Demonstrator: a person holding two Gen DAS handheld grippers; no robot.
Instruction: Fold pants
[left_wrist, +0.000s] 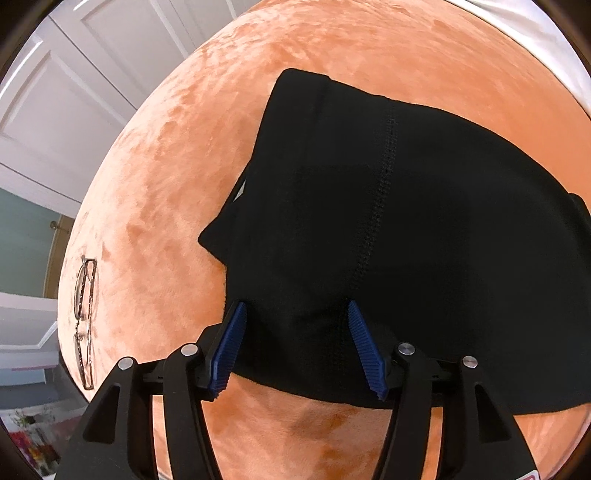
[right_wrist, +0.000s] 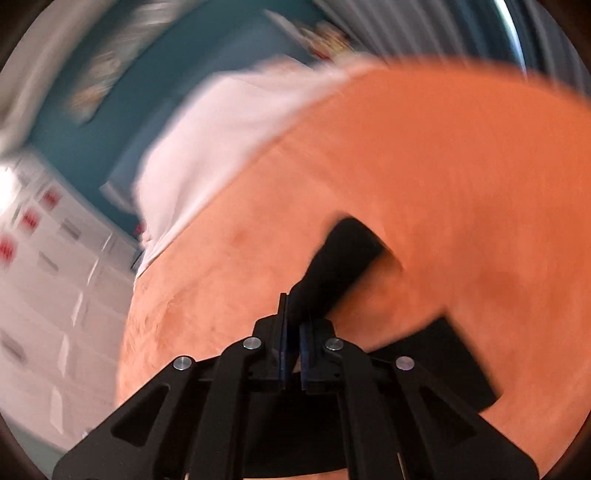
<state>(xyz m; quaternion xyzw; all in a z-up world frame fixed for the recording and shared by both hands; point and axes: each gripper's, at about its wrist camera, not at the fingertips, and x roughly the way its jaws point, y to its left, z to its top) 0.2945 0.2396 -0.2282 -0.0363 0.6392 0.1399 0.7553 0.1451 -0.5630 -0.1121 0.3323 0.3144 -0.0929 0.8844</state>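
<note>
Orange plush bedding fills most of both views, with white panelled doors seen beyond its edge in the left wrist view and a white sheet showing at the far edge in the right wrist view. Black pants are laid on the orange cover, partly folded, with a stitched seam running down the middle of the cloth and a pointed corner sticking out to the left. A pair of glasses is seen lying on the cover, well apart from the pants, near the bed's left edge.

The left gripper is pointed steeply down over the near edge of the pants. Its blue ribbed pads are spread roughly halfway apart, with black cloth lying between them; the pads are not pressed on the cloth, so nothing is gripped.

The right wrist view is heavily blurred (the outlines of everything but the gripper itself are smeared). The right gripper is seen with its jaws drawn together, and a fold of the pants is pinched between the pads and rises from them as a dark strip. Another dark patch of the pants is seen at the lower right, lying on the cover.
</note>
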